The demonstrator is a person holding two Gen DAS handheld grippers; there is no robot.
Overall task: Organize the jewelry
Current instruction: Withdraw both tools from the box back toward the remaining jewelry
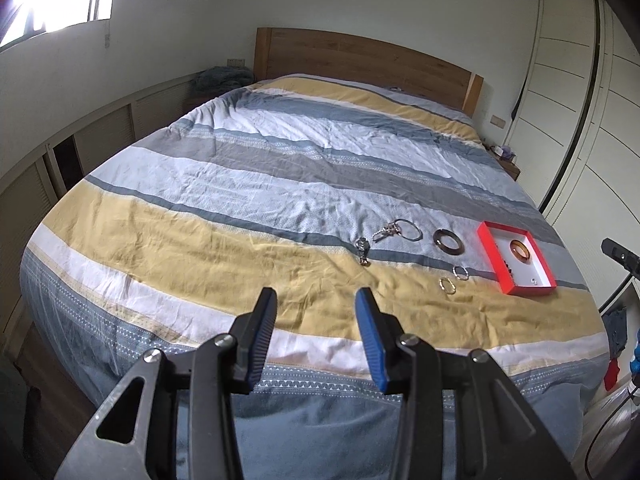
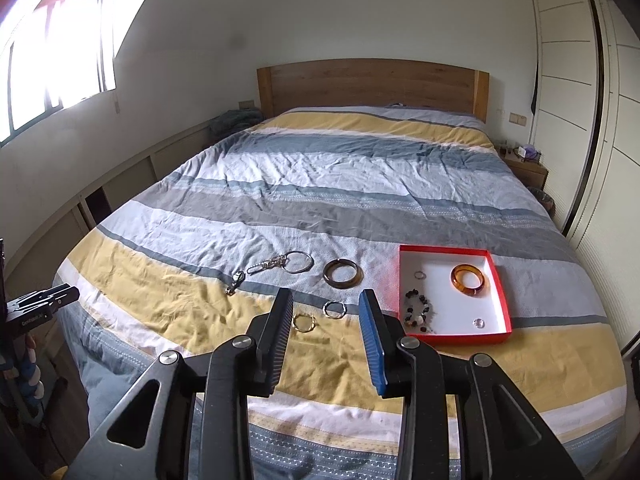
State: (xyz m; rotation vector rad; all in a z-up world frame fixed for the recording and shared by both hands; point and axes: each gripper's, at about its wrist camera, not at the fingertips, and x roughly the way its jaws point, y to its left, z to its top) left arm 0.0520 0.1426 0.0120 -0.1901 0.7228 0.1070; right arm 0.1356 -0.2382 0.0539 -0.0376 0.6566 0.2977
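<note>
A red box point(image 2: 505, 290) point(image 1: 489, 247) with a white inside lies on the striped bed. It holds an amber bangle point(image 2: 468, 279) point(image 1: 522, 251), a dark bead bracelet point(image 2: 418, 312), a small ring point(image 2: 419, 275) and a clear stone point(image 2: 479, 323). Left of the box on the cover lie a dark bangle point(image 2: 343, 273) point(image 1: 448, 242), a thin silver bangle point(image 2: 298, 262) point(image 1: 409, 230) with a chain, a watch point(image 2: 236, 282) point(image 1: 362, 251), a silver ring point(image 2: 335, 309) point(image 1: 460, 272) and a gold ring point(image 2: 304, 322) point(image 1: 447, 285). My right gripper point(image 2: 326, 300) is open and empty above the two rings. My left gripper point(image 1: 316, 300) is open and empty near the bed's foot.
The bed point(image 2: 360, 184) has a wooden headboard point(image 2: 372, 84) at the far end. Low cabinets point(image 2: 120, 196) run along the left wall. White wardrobe doors point(image 2: 580, 100) and a nightstand point(image 2: 526, 168) stand on the right.
</note>
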